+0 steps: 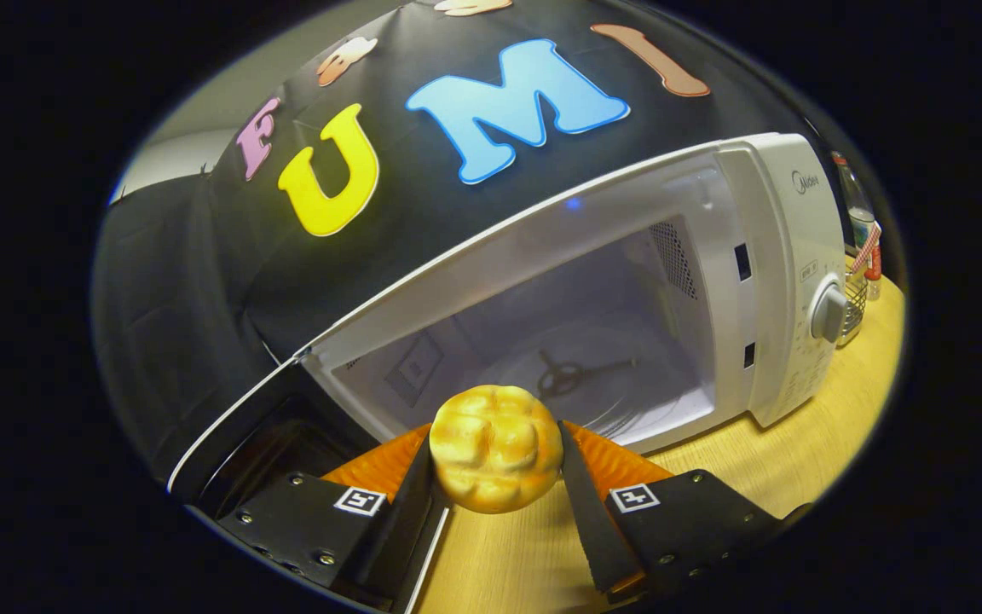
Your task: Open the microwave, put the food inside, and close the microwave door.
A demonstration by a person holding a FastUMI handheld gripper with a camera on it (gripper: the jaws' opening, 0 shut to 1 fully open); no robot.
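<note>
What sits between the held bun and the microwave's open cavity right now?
Nothing. In the gripper view the gripper is shut on the bun, and the stretch just ahead to the microwave cavity is bare, door swung open beside it.

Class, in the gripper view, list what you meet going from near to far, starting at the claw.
Claw shut on the bread bun → wooden table → open microwave, with its empty cavity → black cloth wall.
</note>
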